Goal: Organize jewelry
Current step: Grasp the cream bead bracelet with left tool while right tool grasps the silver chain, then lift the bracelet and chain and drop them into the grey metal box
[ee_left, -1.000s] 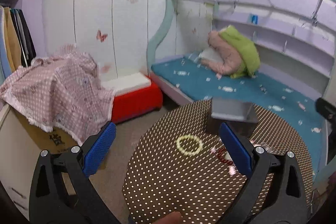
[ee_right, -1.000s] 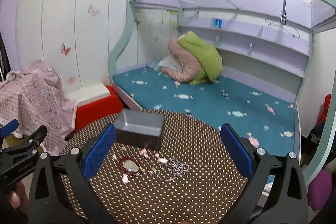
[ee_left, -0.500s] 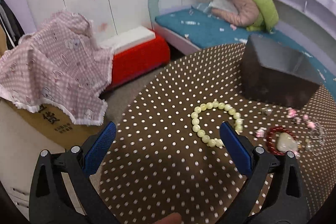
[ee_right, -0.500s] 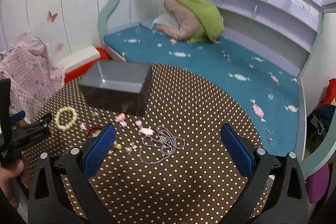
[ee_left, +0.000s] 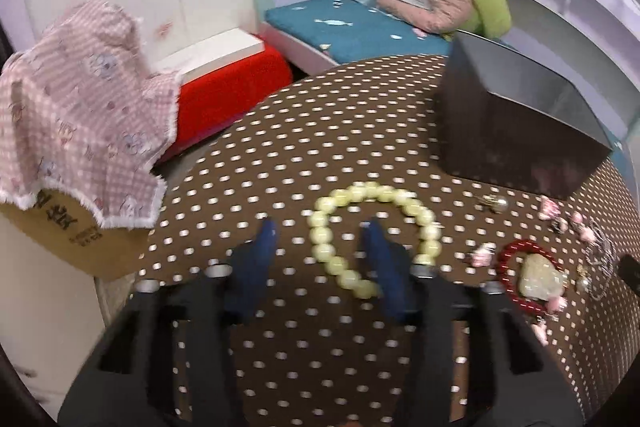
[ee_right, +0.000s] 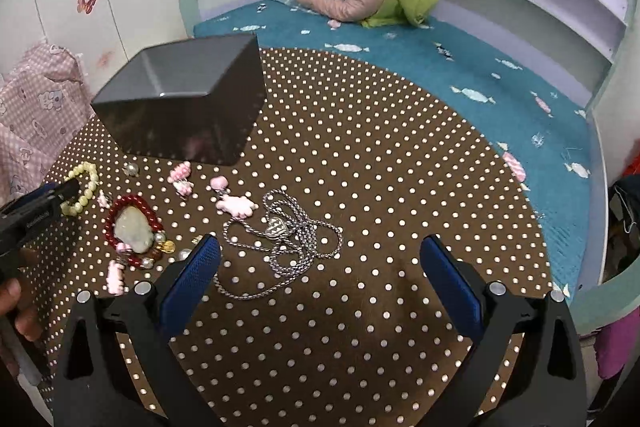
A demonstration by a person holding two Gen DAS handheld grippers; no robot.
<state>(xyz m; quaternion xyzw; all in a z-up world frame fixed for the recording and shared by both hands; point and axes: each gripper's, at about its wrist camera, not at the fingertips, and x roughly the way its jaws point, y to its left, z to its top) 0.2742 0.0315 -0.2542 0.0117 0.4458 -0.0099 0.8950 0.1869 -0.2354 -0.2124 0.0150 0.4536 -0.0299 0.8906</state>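
Observation:
A pale green bead bracelet (ee_left: 372, 227) lies on the brown polka-dot table (ee_left: 320, 131). My left gripper (ee_left: 320, 247) is low over it, half closed, with its fingers on either side of the bracelet's near left arc; one finger sits inside the ring. It also shows in the right wrist view (ee_right: 60, 195) at the bracelet (ee_right: 82, 187). A dark open box (ee_left: 516, 123) stands behind. My right gripper (ee_right: 320, 259) is open and empty above a silver chain necklace (ee_right: 284, 239).
A red bead bracelet with a pale stone (ee_right: 134, 227), pink charms (ee_right: 236, 205) and small beads lie scattered left of the necklace. The table edge drops to a teal bed (ee_right: 440, 59) behind and a pink cloth-covered carton (ee_left: 72, 131) at left.
My left gripper has dropped down to the green bracelet and its fingers have narrowed around the near arc. My right gripper has moved closer over the necklace and stays open.

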